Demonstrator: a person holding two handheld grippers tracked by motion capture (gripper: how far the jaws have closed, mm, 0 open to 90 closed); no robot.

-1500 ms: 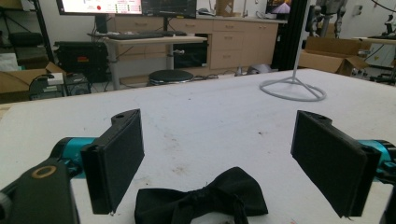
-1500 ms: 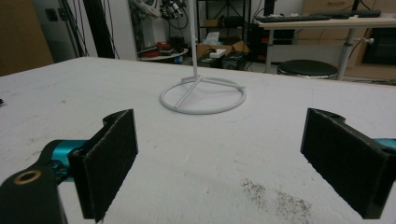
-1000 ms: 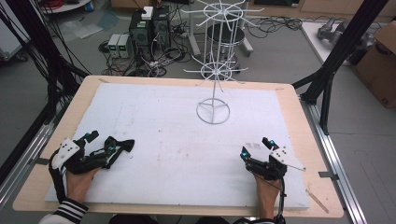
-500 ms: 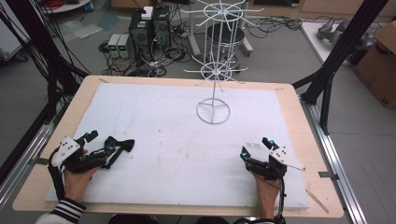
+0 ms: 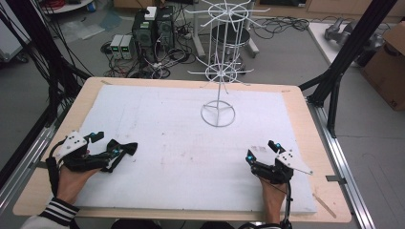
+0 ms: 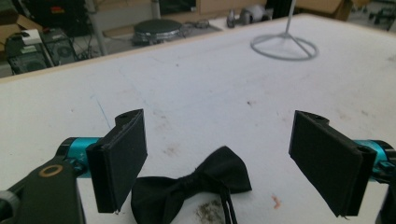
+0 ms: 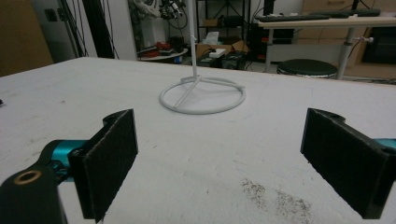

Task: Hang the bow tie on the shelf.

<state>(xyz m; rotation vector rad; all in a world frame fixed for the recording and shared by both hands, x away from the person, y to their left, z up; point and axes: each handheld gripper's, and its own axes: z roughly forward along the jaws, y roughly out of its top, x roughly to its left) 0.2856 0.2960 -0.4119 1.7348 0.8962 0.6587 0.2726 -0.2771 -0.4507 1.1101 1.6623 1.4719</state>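
Bow tie of black fabric [image 6: 191, 189] lies flat on the white foam board [image 5: 191, 143] at about eight o'clock on the table, directly in front of the left gripper [image 5: 117, 152]. From the left gripper view the tie sits low between the two black jaws, nearer the left-hand pad [image 6: 119, 161] and possibly touching its lower edge; contact cannot be confirmed. Its thin strap runs toward the bottom edge. The left gripper stands wide apart and holds nothing.

White wire display stand with a ring base and tiers of radial spokes [image 5: 218, 113] is upright at twelve o'clock on the board, well apart from the tie.

Right gripper [image 5: 250, 157] rests on the board at about four o'clock, held by the person's right hand [image 5: 272, 191]. Its jaws are spread wide, with bare board between them and a dark gritty smear [image 7: 275, 198] just ahead.

Light plywood tabletop [image 5: 305, 109] borders the board on all sides. Computer units and cables [image 5: 148, 33] occupy the floor beyond twelve o'clock.
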